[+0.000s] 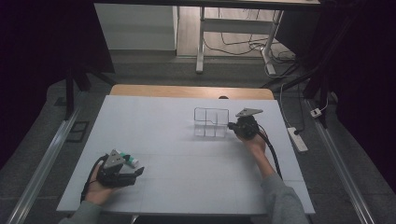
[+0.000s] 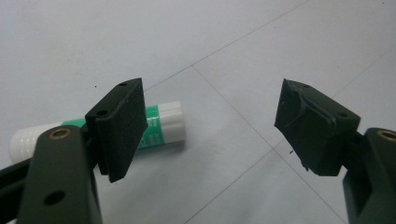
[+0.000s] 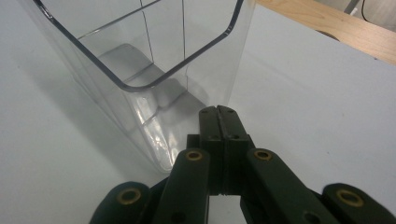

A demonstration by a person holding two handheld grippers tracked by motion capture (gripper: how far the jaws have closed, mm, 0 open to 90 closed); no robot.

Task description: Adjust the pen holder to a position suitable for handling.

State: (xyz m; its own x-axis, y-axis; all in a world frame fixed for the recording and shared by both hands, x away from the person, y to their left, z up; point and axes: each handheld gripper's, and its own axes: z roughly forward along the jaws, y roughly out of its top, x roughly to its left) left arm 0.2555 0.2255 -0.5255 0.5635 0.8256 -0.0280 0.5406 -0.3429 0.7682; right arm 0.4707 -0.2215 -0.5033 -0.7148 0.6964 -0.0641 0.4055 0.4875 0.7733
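Right gripper (image 3: 218, 112): jaws pressed together, pads flat against each other, nothing between them. Black linkage arms with brass pins spread from the bottom edge.

Clear plastic box (image 3: 154, 70): stands upright on the white table (image 3: 317, 93), top open, rim rounded at the corners. Thin clear dividers split it into compartments; how many cannot be told. Nothing seen inside.

Jaw tips lie against or just beside the box's near right corner, low on the wall; contact cannot be told for sure.

Table surface bare on both sides of the box. Wooden edge (image 3: 336, 32) runs along the far right.
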